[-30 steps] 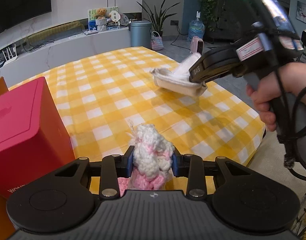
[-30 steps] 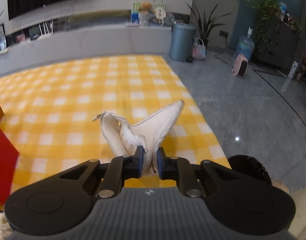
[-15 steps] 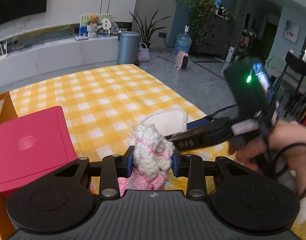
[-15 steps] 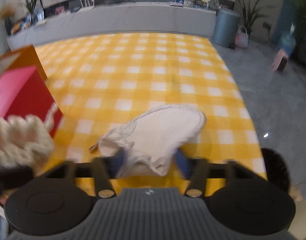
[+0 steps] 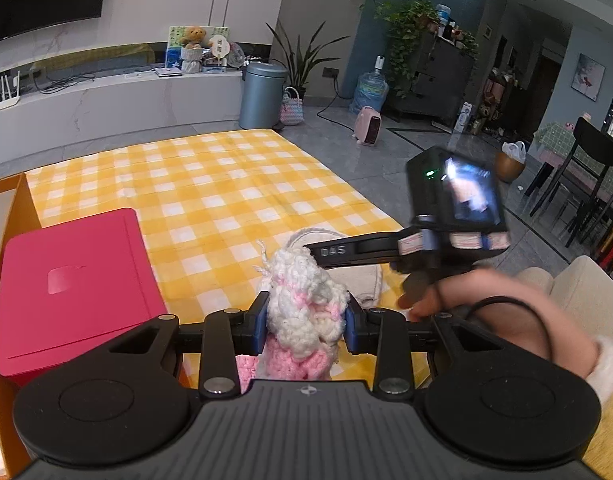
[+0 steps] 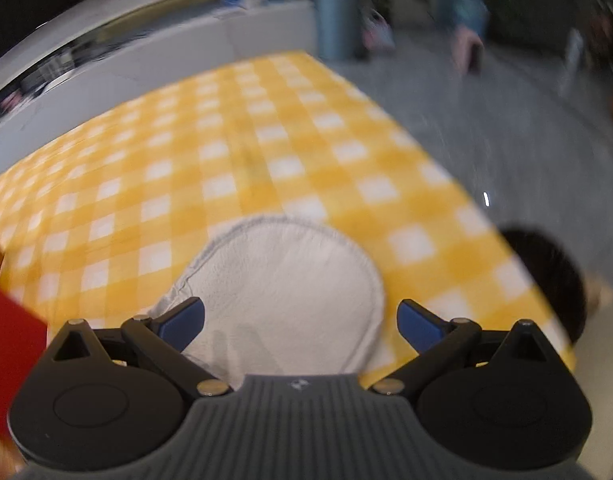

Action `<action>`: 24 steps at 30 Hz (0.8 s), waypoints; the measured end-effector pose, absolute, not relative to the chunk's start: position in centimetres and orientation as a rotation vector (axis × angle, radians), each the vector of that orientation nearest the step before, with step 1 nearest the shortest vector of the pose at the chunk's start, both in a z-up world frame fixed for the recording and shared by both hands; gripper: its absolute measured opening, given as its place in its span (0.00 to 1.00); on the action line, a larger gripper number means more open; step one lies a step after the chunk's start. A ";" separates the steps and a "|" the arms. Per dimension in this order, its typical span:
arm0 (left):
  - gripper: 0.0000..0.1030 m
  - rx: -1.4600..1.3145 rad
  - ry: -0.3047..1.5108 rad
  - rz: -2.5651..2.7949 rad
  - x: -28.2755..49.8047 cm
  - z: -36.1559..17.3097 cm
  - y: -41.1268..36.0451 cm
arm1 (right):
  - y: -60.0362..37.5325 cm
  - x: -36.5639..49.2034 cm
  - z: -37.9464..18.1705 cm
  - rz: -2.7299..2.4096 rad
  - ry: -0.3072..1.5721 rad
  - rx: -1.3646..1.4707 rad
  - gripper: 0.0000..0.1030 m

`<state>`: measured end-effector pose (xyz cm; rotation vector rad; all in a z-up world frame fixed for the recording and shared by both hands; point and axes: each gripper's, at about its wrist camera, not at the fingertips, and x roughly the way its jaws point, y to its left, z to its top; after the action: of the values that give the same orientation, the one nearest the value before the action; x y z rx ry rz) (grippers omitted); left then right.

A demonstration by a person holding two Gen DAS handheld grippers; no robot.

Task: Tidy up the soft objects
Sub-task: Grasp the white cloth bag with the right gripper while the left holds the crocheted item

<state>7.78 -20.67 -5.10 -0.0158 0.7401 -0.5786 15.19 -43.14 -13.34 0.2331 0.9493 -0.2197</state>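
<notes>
L gripper (image 5: 305, 322) tilted down, clenched on pink/white crochet piece (image 5: 304, 312), long axis upright, frame center. R gripper (image 6: 300, 322) pitched steeply down, jaws opening, released; white cloth pad (image 6: 282, 288) flat on checkered tablecloth (image 6: 242, 152), lower center.

"DAS" on the right gripper (image 5: 348, 250) arm.

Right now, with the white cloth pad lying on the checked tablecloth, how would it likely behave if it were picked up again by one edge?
The white cloth pad lies flat on the checked tablecloth, so it probably droops and folds when lifted by an edge. It looks thin and quilted, likely light. The right gripper, jaws opening, straddles it without pressing; a pinch should hold.
</notes>
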 end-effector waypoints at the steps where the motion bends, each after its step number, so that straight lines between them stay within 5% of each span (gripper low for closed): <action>1: 0.39 -0.021 0.742 -0.576 7.8 -5.1 -20.5 | -43.0 15.3 -13.6 -0.251 0.944 0.273 0.97; 6: 0.39 -0.065 0.754 -0.578 8.2 -5.1 -19.8 | -40.9 15.8 -14.4 -0.284 0.910 0.424 0.98; 13: 0.39 -0.032 0.741 -0.517 7.9 -5.0 -19.8 | -35.5 16.5 -16.2 -0.333 0.869 0.108 0.98; 24: 0.39 -0.101 0.782 -0.546 8.3 -4.8 -18.7 | -36.5 15.0 -16.1 -0.638 0.779 0.146 0.98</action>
<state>8.34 -18.72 -4.78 -0.1010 0.7819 -0.5457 15.01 -36.48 -16.08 0.1461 0.7790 -0.6382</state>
